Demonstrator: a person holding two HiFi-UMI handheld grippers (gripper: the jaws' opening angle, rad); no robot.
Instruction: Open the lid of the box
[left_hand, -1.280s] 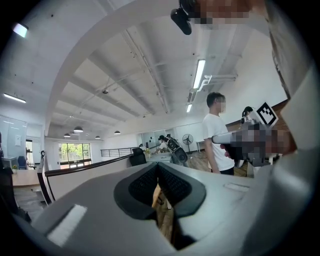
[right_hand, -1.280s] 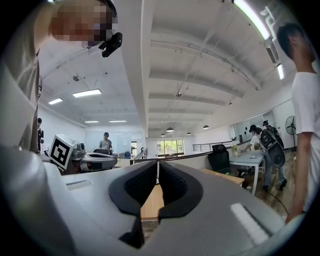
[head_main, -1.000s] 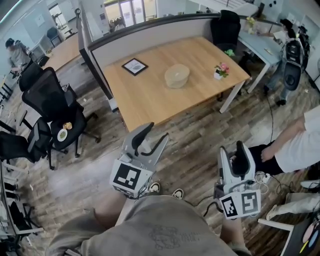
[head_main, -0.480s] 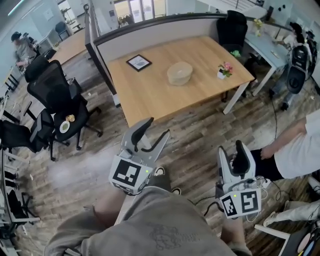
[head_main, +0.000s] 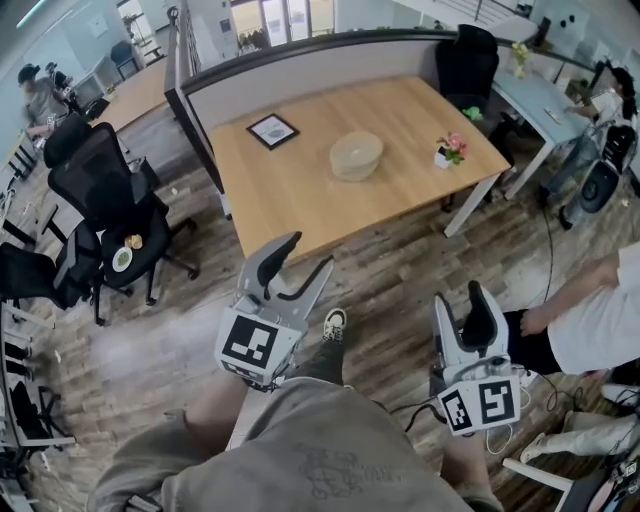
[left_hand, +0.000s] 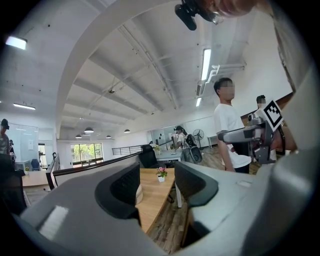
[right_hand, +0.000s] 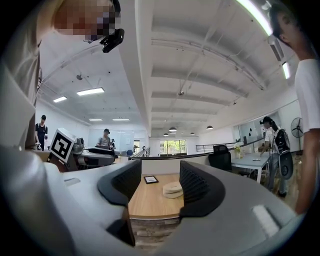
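Left gripper (head_main: 310, 252), held low in front of the wearer, jaws wide apart with nothing between them. Right gripper (head_main: 460, 295), level with it on the other side, jaws likewise parted and empty. Both hang over the wood-plank floor (head_main: 390, 265), well short of the table. The wearer's shoe (head_main: 334, 323) shows between the two grippers. At the right edge sits a person in a white shirt (head_main: 592, 322).

Beyond the floor stands a light wooden table (head_main: 300, 190). The task's box (head_main: 356, 155), round and pale with its lid on, rests near the middle of the tabletop, well apart from both grippers; the right gripper view frames it between the open jaws, far off. On the table behind the box and to its left lies a dark picture frame (head_main: 273, 131). A small flower pot (head_main: 451, 149) stands near the right end. A grey partition (head_main: 300, 65) borders the far edge, with a black office chair (head_main: 468, 55) at its right end.
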